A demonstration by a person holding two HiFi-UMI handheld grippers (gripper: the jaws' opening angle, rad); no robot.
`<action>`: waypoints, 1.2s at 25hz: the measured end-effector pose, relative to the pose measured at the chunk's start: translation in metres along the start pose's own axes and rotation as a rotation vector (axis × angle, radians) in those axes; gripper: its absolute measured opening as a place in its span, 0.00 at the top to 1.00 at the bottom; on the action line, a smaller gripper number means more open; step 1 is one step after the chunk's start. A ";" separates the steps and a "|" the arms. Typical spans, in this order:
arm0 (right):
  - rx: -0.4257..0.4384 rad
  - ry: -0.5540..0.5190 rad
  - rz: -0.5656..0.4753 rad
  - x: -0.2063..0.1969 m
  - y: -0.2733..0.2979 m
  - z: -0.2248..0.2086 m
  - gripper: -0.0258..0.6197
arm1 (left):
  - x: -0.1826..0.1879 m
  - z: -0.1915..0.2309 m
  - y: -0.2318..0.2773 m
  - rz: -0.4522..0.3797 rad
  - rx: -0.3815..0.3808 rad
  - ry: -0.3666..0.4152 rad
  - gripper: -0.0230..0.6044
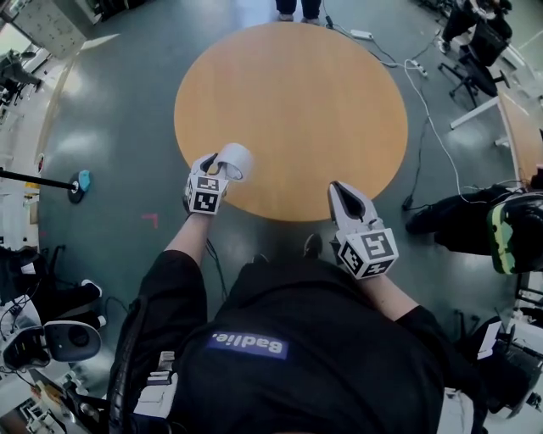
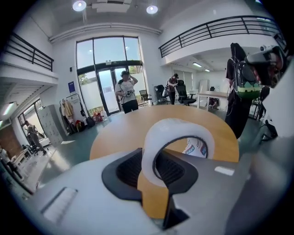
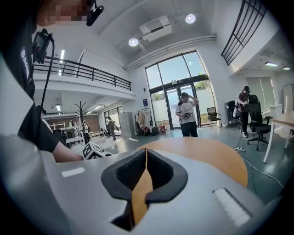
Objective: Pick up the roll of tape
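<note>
A translucent white roll of tape (image 1: 234, 159) hangs above the near left rim of the round wooden table (image 1: 288, 110). My left gripper (image 1: 222, 167) is shut on it. In the left gripper view the roll (image 2: 177, 137) stands upright as a ring, its lower left wall pinched between the black pads of the left gripper (image 2: 154, 161). The tabletop (image 2: 133, 131) shows through and below the ring. My right gripper (image 1: 339, 189) hovers over the table's near right edge. Its jaws meet at the tips with nothing between them, as the right gripper (image 3: 145, 153) shows in its own view.
A person (image 2: 127, 94) stands at the table's far side; the feet (image 1: 297, 10) show at the top of the head view. Cables (image 1: 424, 93), an office chair (image 1: 473, 68) and a desk (image 1: 522, 127) lie to the right. More people stand by chairs at far right (image 3: 243, 110).
</note>
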State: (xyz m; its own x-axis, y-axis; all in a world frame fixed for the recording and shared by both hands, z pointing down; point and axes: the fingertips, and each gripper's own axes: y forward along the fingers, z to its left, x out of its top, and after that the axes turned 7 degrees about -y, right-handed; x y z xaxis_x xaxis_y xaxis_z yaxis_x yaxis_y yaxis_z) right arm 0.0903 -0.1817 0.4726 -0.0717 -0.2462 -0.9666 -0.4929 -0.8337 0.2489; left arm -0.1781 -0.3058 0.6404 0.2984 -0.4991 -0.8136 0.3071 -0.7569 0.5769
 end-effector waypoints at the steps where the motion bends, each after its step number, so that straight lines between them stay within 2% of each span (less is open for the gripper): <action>1: 0.002 -0.001 -0.005 0.002 -0.002 0.002 0.94 | 0.007 -0.006 -0.007 -0.022 -0.009 -0.005 0.79; 15: 0.030 0.018 -0.039 0.006 0.001 0.010 0.95 | 0.091 -0.073 -0.081 -0.276 -0.111 -0.040 0.79; 20: 0.039 0.019 -0.043 0.001 0.008 0.013 0.95 | 0.101 -0.089 -0.111 -0.331 -0.115 -0.062 0.79; 25: 0.051 0.022 -0.040 -0.006 0.014 0.017 0.96 | 0.101 -0.102 -0.136 -0.363 -0.122 -0.118 0.79; 30: 0.075 -0.003 -0.045 -0.006 0.020 0.022 0.96 | 0.116 -0.117 -0.159 -0.410 -0.161 -0.100 0.78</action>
State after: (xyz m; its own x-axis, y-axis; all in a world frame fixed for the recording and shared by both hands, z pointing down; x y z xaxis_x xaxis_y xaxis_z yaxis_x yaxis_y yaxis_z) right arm 0.0616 -0.1862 0.4821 -0.0505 -0.2078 -0.9769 -0.5593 -0.8045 0.2001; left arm -0.0866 -0.1939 0.4626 0.0363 -0.2158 -0.9758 0.5209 -0.8292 0.2027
